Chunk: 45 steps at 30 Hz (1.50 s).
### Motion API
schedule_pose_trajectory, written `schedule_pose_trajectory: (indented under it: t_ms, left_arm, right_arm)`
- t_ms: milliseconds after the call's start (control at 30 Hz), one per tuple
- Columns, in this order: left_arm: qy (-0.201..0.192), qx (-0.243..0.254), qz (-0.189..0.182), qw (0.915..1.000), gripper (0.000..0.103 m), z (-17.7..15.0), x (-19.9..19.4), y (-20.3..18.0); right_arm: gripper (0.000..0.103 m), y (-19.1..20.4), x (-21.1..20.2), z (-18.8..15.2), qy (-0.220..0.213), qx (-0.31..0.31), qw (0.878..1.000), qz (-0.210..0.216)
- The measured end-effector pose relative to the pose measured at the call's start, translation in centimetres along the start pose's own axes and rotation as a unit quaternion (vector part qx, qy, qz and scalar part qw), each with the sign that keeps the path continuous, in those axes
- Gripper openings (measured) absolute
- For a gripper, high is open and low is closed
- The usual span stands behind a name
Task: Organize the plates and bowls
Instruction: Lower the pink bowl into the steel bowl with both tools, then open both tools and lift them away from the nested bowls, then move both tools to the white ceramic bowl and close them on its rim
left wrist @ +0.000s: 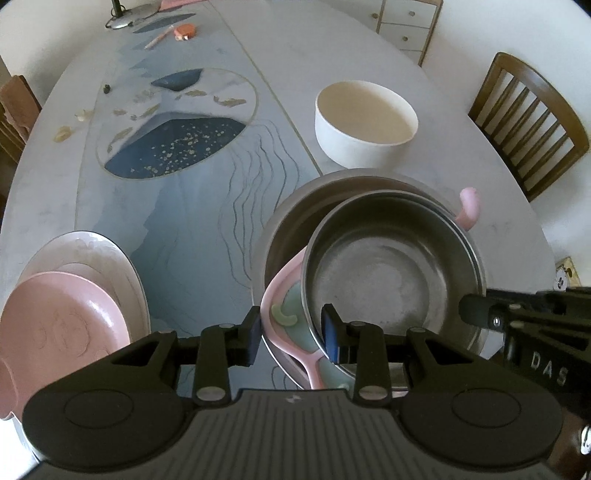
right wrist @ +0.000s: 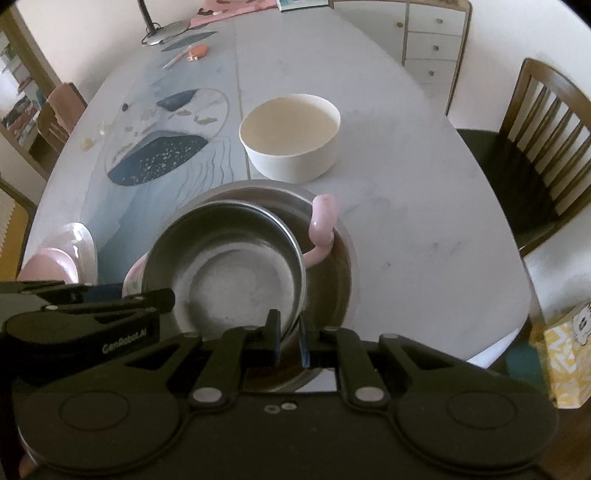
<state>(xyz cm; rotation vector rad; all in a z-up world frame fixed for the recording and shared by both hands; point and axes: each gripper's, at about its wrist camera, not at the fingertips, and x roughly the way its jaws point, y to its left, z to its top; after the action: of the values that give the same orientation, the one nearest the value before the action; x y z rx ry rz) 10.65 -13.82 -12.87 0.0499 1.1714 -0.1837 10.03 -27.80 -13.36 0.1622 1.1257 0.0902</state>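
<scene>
A small steel bowl point(left wrist: 391, 280) sits on a pink divided plate point(left wrist: 286, 325), which lies inside a larger steel bowl point(left wrist: 288, 218). My left gripper point(left wrist: 291, 334) has its jaws around the near rims of the pink plate and the small bowl, with a gap still showing. My right gripper point(right wrist: 290, 338) is shut on the small steel bowl's point(right wrist: 229, 273) near rim. The pink plate's handle point(right wrist: 323, 221) sticks out on the right. A white bowl point(left wrist: 364, 123) stands behind the stack, also in the right wrist view point(right wrist: 291, 138).
A pink plate point(left wrist: 59, 325) lies on a pale plate point(left wrist: 110, 266) at the left front. Wooden chairs point(right wrist: 535, 147) stand at the table's right side. A lamp base point(left wrist: 123, 18), pen and orange item lie at the far end. A yellow box point(right wrist: 565, 350) is at the right.
</scene>
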Motion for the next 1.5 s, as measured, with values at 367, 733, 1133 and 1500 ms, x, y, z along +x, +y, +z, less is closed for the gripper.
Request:
schedule_pose_trajectory:
  t_ms: [367, 733, 1133, 1500]
  left_arm:
    - [-0.012, 0.003, -0.005, 0.9999, 0.049, 0.5, -0.9, 0.7]
    - [-0.056, 0.013, -0.014, 0.9983, 0.054, 1.7, -3.1, 0.8]
    - [-0.124, 0.026, -0.027, 0.9916, 0.065, 5.6, -5.9, -0.3]
    - [-0.137, 0.02, -0.024, 0.9901, 0.073, 9.9, -4.4, -0.5]
  right_arm:
    - [0.026, -0.7, -0.6, 0.7, -0.011, 0.008, 1.0, 0.014]
    - [0.036, -0.8, -1.9, 1.8, -0.018, -0.008, 0.999, 0.029]
    - [0.05, -2.1, -4.5, 6.0, -0.065, -0.03, 0.997, 0.026]
    - [0.081, -4.2, -3.6, 11.0, -0.088, -0.038, 0.995, 0.027]
